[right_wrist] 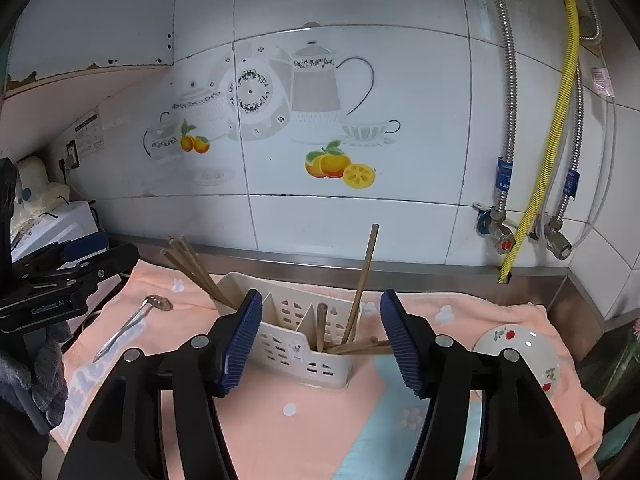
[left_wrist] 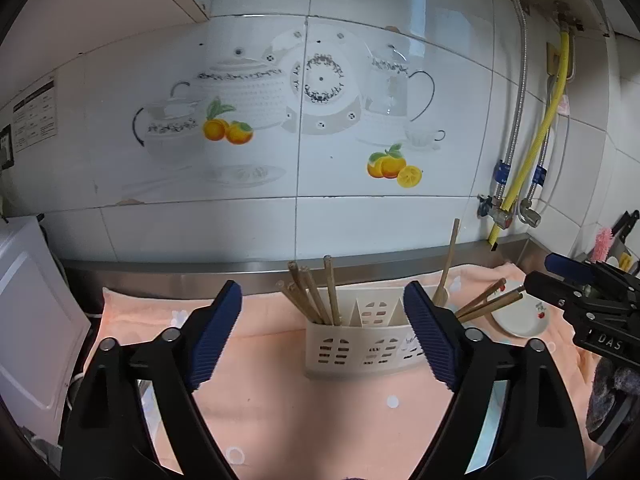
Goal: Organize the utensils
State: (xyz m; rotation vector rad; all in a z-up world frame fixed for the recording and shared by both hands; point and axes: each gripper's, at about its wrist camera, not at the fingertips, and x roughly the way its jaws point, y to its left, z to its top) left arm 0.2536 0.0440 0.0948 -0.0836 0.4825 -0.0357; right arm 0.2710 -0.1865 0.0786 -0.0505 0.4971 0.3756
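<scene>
Wood, chopsticks: a bundle of brown chopsticks (left_wrist: 310,298) is stood in the end compartment of the caddy nearest the left tool, leaning toward that side; they are judged light, stiff and smooth, so a pinch across the upper shafts is advised rather than at the tips.
Plastic, caddy: the cream slotted caddy (right_wrist: 294,346) is set on the peach towel (left_wrist: 280,400) that covers the desk, between the two tools; it is judged light and easily tipped or slid on the soft cloth if a utensil is dragged against its wall.
Wooden spoon: a long-handled wooden spoon (right_wrist: 362,284) is stood upright in the compartment at the caddy's other end, with a shorter brown handle (right_wrist: 321,326) beside it.
Loose sticks: several chopsticks (right_wrist: 358,346) are laid tilted over that end's rim, toward the plate; they are judged likely to roll when nudged and are best taken near mid-length.
Metal spoon: a slotted metal spoon (right_wrist: 132,326) is lying flat on the towel, well apart from the caddy; it is judged thin, slippery and hard to lift off cloth, so the handle is the place to be gripped.
Plate: a white flowered plate (right_wrist: 520,352) is resting on the towel beside the caddy; it is judged fragile.
Left tool: the left tool (left_wrist: 322,336) is spread wide and nothing is held.
Right tool: the right tool (right_wrist: 320,342) is likewise released, nothing being pressed by its pads.
</scene>
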